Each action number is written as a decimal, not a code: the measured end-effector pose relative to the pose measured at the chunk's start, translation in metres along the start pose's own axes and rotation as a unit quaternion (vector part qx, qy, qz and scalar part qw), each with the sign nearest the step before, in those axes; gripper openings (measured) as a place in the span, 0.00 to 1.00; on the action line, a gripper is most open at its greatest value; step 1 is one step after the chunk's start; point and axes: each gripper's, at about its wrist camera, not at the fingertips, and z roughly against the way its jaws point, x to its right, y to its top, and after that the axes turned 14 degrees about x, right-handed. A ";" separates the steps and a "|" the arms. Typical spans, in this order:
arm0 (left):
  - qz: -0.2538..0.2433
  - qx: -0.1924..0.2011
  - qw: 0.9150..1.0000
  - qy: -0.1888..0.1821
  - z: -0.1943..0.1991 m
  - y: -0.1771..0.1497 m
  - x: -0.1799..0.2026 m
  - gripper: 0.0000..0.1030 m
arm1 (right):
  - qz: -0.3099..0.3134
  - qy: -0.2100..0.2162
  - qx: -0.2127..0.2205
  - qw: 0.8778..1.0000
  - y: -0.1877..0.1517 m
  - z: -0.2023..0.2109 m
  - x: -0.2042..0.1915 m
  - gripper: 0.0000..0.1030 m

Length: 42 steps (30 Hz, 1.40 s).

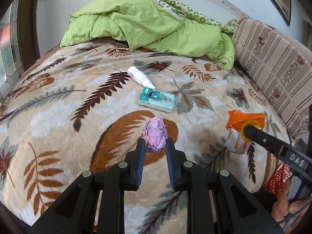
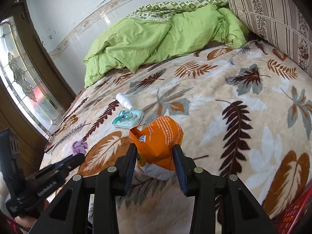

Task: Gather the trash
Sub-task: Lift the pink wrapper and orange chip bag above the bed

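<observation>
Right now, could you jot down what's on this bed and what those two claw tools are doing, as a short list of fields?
surface: leaf-print blanket
left gripper: fingers around purple paper wad
right gripper: fingers around orange packet
other items: white bottle, teal pack, touching
bedding: green quilt, striped cushion
bin: red mesh basket, bed's edge

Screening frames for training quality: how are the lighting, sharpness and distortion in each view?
Left wrist view: even daylight, sharp on the purple paper ball, bed edges bowed by fisheye. Right wrist view: bright window at left slightly washed out, orange wrapper crisp, dark vignette corners.
</observation>
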 end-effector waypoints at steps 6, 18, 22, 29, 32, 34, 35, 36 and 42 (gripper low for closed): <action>0.001 0.003 1.000 0.003 -0.001 -0.010 -0.001 0.20 | 0.009 -0.006 0.008 1.000 -0.004 0.007 -0.004 0.39; 0.000 0.017 1.000 -0.008 -0.003 -0.015 -0.002 0.20 | 0.013 -0.006 0.005 1.000 -0.005 0.002 -0.007 0.39; 0.004 0.020 1.000 -0.014 -0.004 -0.014 -0.004 0.20 | 0.011 -0.005 0.004 1.000 -0.006 0.002 -0.007 0.39; 0.007 0.018 1.000 -0.019 -0.005 -0.014 -0.004 0.20 | 0.013 -0.005 0.003 1.000 -0.006 0.002 -0.007 0.39; 0.007 0.018 1.000 -0.017 -0.005 -0.014 -0.004 0.20 | 0.013 -0.005 0.003 1.000 -0.006 0.002 -0.008 0.39; 0.008 0.017 1.000 -0.018 -0.005 -0.014 -0.004 0.20 | 0.012 -0.005 0.003 1.000 -0.006 0.002 -0.008 0.39; 0.007 0.018 1.000 -0.018 -0.005 -0.014 -0.004 0.20 | 0.012 -0.005 0.003 1.000 -0.006 0.002 -0.008 0.39; 0.007 0.017 1.000 -0.017 -0.005 -0.014 -0.004 0.20 | 0.012 -0.005 0.003 1.000 -0.006 0.002 -0.008 0.39; 0.002 0.018 1.000 -0.019 -0.003 -0.015 0.000 0.20 | 0.011 -0.003 0.003 1.000 -0.005 0.002 -0.007 0.39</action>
